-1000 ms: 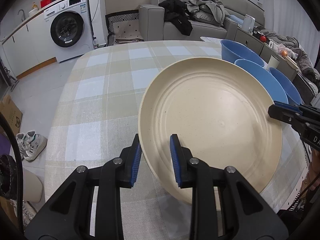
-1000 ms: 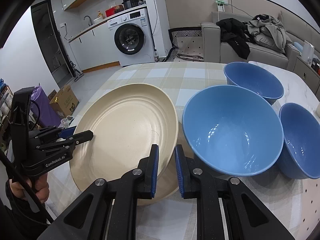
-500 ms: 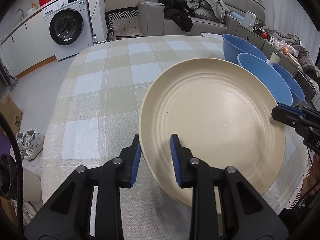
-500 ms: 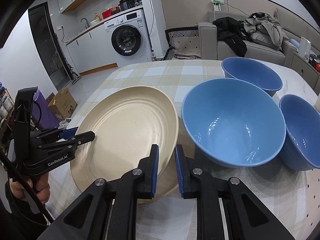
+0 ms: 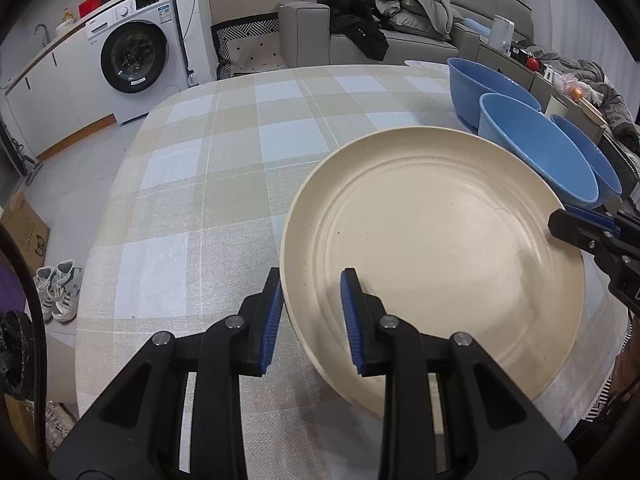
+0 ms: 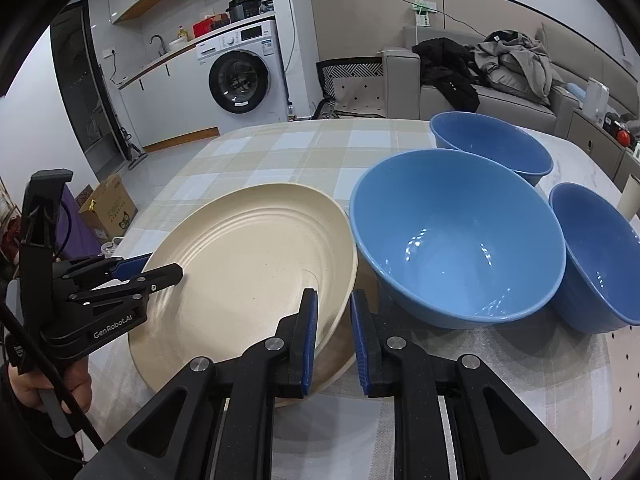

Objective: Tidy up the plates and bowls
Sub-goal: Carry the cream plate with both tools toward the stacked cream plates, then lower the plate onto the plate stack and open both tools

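White front-loading washing machine (image 5: pixel 136 46) at ten o'clock; grey sofa (image 5: pixel 320 32) heaped with dark and grey clothes (image 5: pixel 416 8) at twelve; white sneakers (image 5: pixel 58 290) on floor at nine; cardboard box (image 6: pixel 108 206) at nine.

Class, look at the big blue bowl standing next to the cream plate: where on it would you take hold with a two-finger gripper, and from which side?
Grip the big blue bowl by its rim on the near side, one finger inside and one outside. It stands upright and open. The plate crowds one side and a smaller bowl the other.
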`<state>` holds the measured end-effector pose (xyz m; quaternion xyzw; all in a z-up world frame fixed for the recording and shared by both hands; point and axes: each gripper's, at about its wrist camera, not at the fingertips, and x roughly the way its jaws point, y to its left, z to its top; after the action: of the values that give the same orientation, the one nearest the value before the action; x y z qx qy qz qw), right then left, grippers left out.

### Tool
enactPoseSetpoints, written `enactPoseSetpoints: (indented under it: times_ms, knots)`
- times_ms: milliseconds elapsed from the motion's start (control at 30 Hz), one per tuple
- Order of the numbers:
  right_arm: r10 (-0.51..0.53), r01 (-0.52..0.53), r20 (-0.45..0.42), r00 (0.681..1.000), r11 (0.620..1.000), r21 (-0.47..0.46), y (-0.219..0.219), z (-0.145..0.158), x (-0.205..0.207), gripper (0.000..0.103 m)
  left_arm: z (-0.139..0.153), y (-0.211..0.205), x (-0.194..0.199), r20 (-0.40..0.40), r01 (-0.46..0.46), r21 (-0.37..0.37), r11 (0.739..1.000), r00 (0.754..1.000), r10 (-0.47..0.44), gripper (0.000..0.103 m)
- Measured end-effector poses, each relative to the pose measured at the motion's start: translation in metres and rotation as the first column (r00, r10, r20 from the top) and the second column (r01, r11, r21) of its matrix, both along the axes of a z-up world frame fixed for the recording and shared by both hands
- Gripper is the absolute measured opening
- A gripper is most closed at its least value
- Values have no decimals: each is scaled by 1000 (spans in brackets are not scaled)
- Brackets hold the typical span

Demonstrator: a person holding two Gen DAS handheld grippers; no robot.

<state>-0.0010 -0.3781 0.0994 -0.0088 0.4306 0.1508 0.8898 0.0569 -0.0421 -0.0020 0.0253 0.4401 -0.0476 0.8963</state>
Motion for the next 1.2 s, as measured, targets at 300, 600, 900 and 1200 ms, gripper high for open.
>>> enactPoseSetpoints:
  times_ms: [300, 600, 900, 1200]
  knots:
    - [-9, 11, 34, 999, 998, -60, 5, -9, -5, 18, -4, -10, -2, 35, -6, 53, 999, 999, 5, 24]
    - [-15, 20, 62, 998, 997, -77, 4, -23, -4, 18, -7, -17, -5, 64, -9, 108, 994, 998, 2, 25]
    - [-20, 26, 76, 997, 996, -84, 3, -35, -2, 18, -10, -18, -5, 68, -4, 118, 993, 998, -4, 25]
    - [-36, 39, 46, 998, 997, -67, -2, -39, 1, 18, -14, -16, -2, 15, 15, 51, 999, 1000, -16, 31]
